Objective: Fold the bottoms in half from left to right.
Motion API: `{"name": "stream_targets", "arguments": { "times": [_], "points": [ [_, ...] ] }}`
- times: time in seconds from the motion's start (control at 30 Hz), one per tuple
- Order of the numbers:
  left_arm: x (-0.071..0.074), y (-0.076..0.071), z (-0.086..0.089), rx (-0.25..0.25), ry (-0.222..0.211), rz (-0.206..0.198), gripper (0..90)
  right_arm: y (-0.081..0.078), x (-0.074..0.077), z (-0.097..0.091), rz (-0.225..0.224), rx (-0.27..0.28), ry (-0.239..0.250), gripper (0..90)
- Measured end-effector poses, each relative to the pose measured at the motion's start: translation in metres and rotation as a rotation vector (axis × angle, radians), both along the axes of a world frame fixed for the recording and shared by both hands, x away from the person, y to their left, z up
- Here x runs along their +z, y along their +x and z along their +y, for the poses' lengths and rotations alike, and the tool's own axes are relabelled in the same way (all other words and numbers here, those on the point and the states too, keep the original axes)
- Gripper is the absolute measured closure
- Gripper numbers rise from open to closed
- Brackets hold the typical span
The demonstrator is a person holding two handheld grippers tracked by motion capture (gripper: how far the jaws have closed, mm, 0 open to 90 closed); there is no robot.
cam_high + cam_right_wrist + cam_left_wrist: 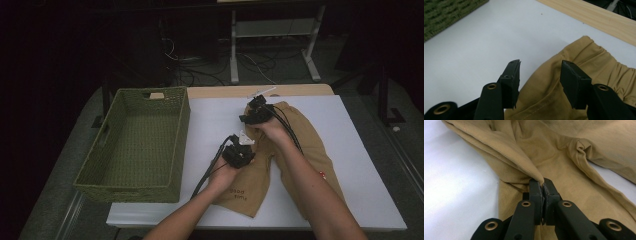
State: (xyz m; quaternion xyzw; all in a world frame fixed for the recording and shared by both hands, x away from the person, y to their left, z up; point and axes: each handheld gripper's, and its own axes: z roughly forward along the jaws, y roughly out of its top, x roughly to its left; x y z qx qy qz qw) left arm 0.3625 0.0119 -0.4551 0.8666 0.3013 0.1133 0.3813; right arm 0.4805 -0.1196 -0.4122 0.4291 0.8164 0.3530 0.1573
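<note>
Left claw (543,185) is clenched on a fold of the tan shorts (564,155). Right claw (540,75), beyond it, hangs released above the waistband (599,53)

Two bare forearms reach in from the near side, both angled toward the middle. The left hand (226,174) sits nearer the person, wrapped around the black two-jaw left claw (239,150), whose black cables loop back along the wrist. In the left gripper view that claw's jaws are pressed tight together, pinching a fold between the pads. The right arm stretches farther forward, its hand (272,129) gripping the black two-jaw right claw (256,106), cables trailing over the forearm. In the right gripper view its jaws stand parted, gripping nothing.
</note>
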Motion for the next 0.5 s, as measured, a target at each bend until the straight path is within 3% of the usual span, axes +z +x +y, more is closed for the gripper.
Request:
{"name": "stream_targets", "arguments": {
  "times": [0.13,0.33,0.5],
  "points": [
    [0.0,0.0001,0.0001,-0.001,0.001,-0.001,86.9,0.0013,-0.0049,0.0,0.009,-0.004,-0.023,61.3],
    [0.0001,0.0008,0.0007,0.001,-0.006,0.008,86.9,0.0025,-0.005,-0.0039,0.023,0.008,-0.01,81.0],
    [0.0012,0.0034,0.0035,0.011,-0.039,0.037,86.9,0.0035,-0.0041,-0.0078,0.033,0.013,0.0,86.3]
  ]
}}
